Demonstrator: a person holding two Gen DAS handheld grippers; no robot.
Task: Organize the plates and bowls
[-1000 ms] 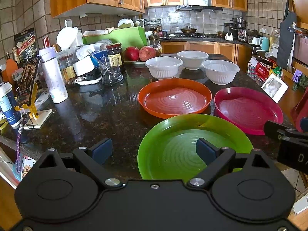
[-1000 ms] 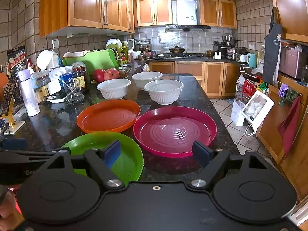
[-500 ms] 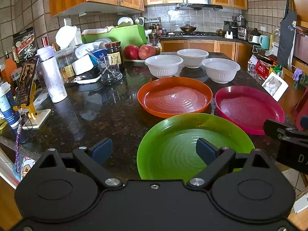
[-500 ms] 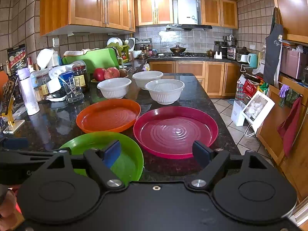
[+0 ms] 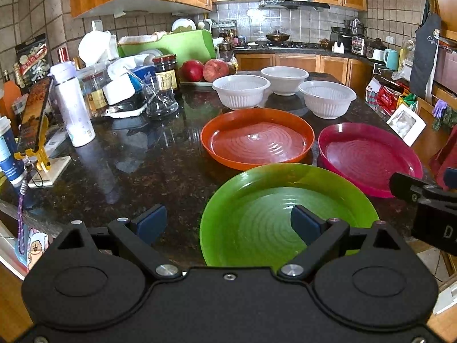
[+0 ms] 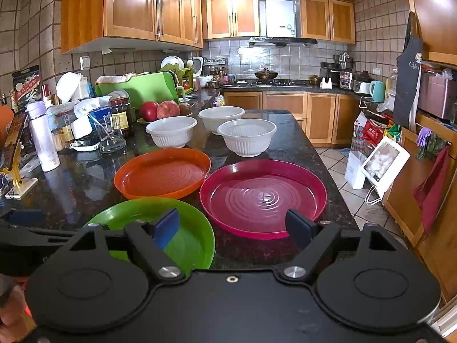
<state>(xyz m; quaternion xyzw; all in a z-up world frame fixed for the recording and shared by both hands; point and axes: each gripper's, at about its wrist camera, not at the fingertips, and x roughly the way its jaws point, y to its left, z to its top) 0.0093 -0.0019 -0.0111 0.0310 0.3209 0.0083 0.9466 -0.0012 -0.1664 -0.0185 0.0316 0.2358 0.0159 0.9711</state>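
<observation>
Three plastic plates lie on the dark granite counter (image 5: 128, 168): a green plate (image 5: 268, 214) nearest, an orange plate (image 5: 257, 140) behind it, a magenta plate (image 5: 368, 154) to the right. Three white bowls (image 5: 241, 90) (image 5: 284, 78) (image 5: 327, 97) stand behind them. My left gripper (image 5: 228, 223) is open, its right pad over the green plate's near part, its left pad over bare counter. In the right wrist view my right gripper (image 6: 234, 225) is open, straddling the gap between the green plate (image 6: 188, 228) and magenta plate (image 6: 262, 197), low over their near rims.
Clutter fills the counter's left side: a white bottle (image 5: 72, 105), a jar (image 5: 164, 71), a glass carafe (image 5: 158, 100), a phone stand (image 5: 34, 125), apples (image 5: 202, 70), a green cutting board (image 5: 177, 45). The counter's right edge drops to a tiled floor (image 6: 342, 165).
Both grippers have edged slightly forward and lifted a little. Plates and bowls have not moved.
</observation>
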